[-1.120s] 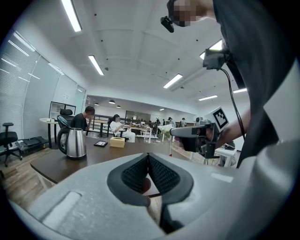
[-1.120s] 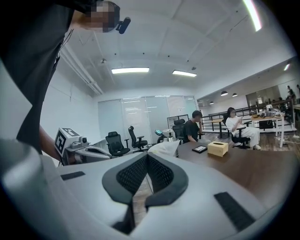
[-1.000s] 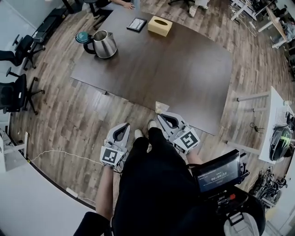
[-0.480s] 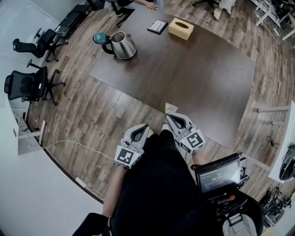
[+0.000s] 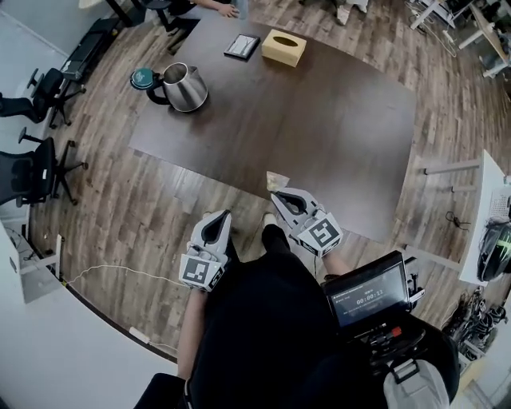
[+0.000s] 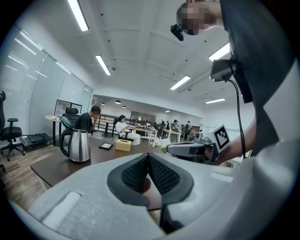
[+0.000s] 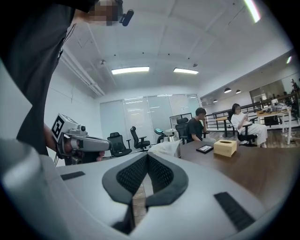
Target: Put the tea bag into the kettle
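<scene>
A steel kettle [image 5: 185, 88] stands open at the far left corner of the dark table [image 5: 335, 136], its teal lid [image 5: 143, 78] lying beside it. It also shows at the left in the left gripper view, kettle [image 6: 78, 145]. My right gripper [image 5: 279, 196] is at the table's near edge, shut on a pale tea bag [image 5: 277, 180] that sticks out past its tips; the right gripper view shows the tea bag [image 7: 165, 149] just beyond the closed jaws. My left gripper [image 5: 217, 227] hangs over the floor short of the table, shut and empty.
A tan tissue box [image 5: 284, 47] and a dark tablet [image 5: 240, 45] lie at the table's far end, where a person's arm [image 5: 217, 6] rests. Office chairs [image 5: 32, 172] stand on the wood floor at the left. A white desk [image 5: 489, 209] is at the right.
The head view has swung a little, shifting the table in the picture. Both grippers stay by the table's near edge, the right one still holding the tea bag.
</scene>
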